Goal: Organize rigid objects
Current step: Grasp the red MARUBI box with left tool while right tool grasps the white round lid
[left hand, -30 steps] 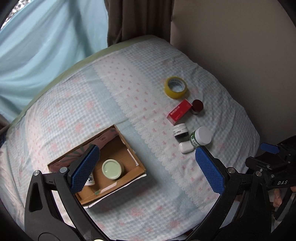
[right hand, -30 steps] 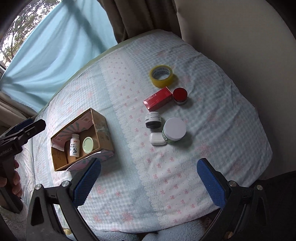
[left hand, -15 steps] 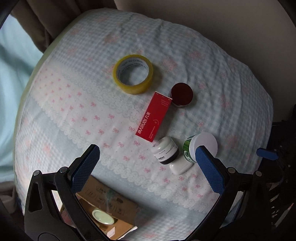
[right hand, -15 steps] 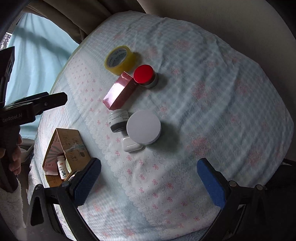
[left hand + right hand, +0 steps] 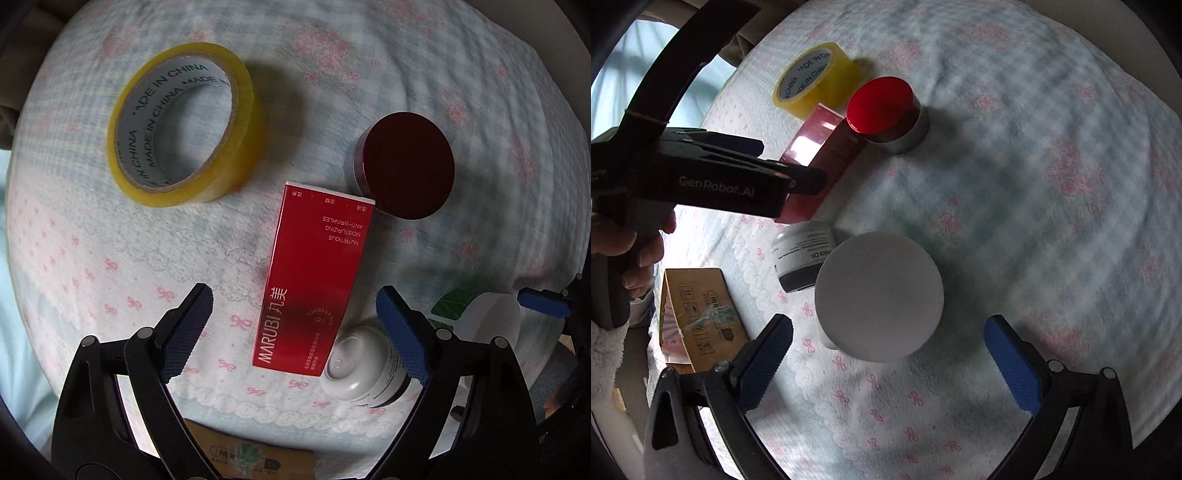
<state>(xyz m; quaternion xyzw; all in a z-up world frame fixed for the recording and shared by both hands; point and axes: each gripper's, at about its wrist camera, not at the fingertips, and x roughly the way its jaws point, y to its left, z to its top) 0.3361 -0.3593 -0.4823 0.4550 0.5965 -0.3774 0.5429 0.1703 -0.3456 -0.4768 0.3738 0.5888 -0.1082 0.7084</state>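
A red MARUBI box (image 5: pixel 314 273) lies on the patterned cloth, its near end between the fingers of my open left gripper (image 5: pixel 295 325). A yellow tape roll (image 5: pixel 184 125) lies to its upper left, a red-lidded jar (image 5: pixel 406 170) to its upper right, a small white jar (image 5: pixel 354 365) at its near right. My open right gripper (image 5: pixel 886 354) hovers over a white-lidded jar (image 5: pixel 879 295), with its fingers on either side. The red box (image 5: pixel 820 147), red-lidded jar (image 5: pixel 882 107), tape roll (image 5: pixel 812 77) and small white jar (image 5: pixel 805 254) also show in the right wrist view.
A cardboard box (image 5: pixel 698 314) stands at the left on the cloth; its edge (image 5: pixel 251 458) shows under my left gripper. The left gripper's body (image 5: pixel 701 177) and the hand holding it reach in from the left. A wall lies beyond the cushion's far edge.
Both grippers have dropped much closer to the objects. The left moved from over the cardboard box to the red box. The right moved over the white-lidded jar.
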